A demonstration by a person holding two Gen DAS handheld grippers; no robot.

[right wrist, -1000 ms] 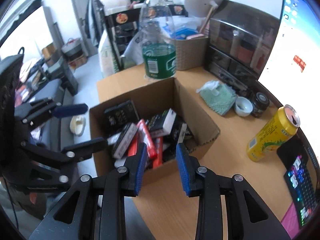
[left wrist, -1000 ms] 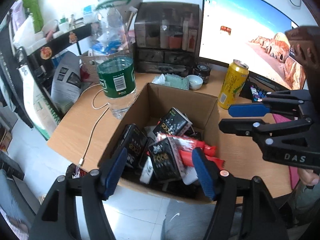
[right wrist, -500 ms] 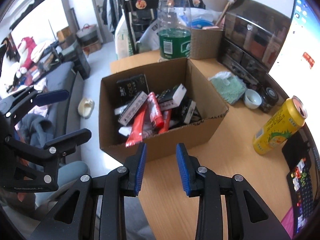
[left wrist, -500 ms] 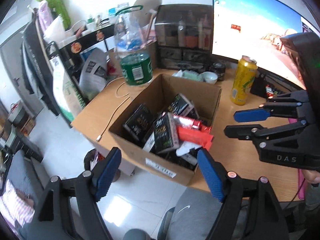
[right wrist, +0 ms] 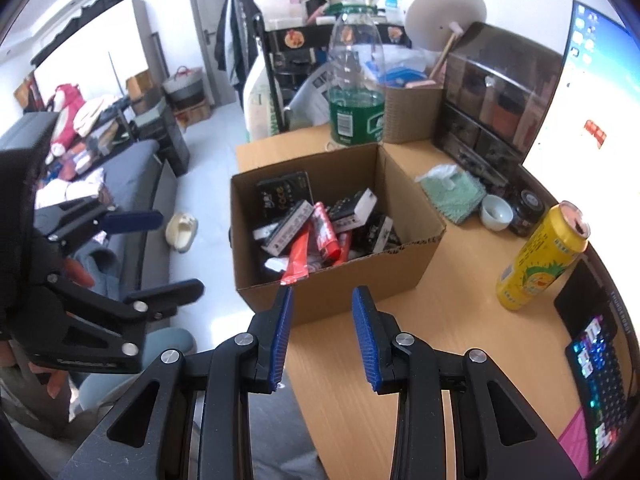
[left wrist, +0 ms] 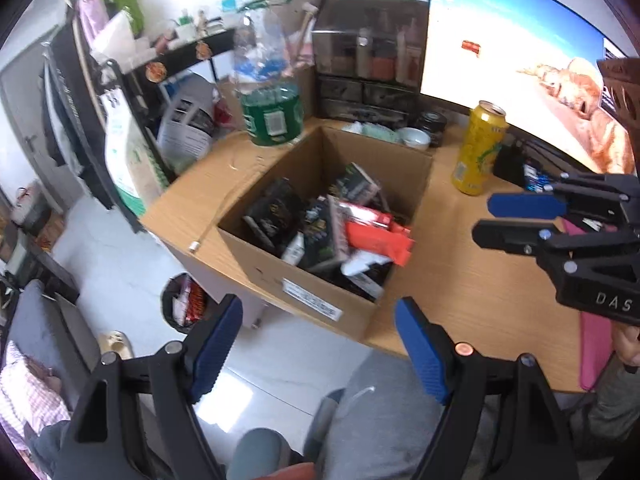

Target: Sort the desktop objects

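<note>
An open cardboard box point(left wrist: 320, 292) stands at the desk's front edge, filled with several black packets and red packets point(left wrist: 376, 232). It also shows in the right wrist view point(right wrist: 348, 288). My left gripper point(left wrist: 320, 348) is open and empty, held off the desk's front edge, short of the box. My right gripper point(right wrist: 322, 332) is open and empty, its fingers a narrow gap apart, over the desk in front of the box. Each gripper shows in the other's view: right point(left wrist: 520, 220), left point(right wrist: 156, 256).
A yellow can point(left wrist: 478, 148) stands right of the box, before the monitor point(left wrist: 520, 48). A large green-labelled water bottle point(left wrist: 272, 92), a dark drawer organiser point(left wrist: 368, 60), a white cup point(right wrist: 496, 210), a green cloth point(right wrist: 456, 192) and a black jar point(right wrist: 528, 208) sit behind. A keyboard point(right wrist: 600, 364) lies right.
Both grippers have drawn back from the box towards the desk's front edge, so the box looks smaller and farther. Both stayed open and empty; the box contents have not moved.
</note>
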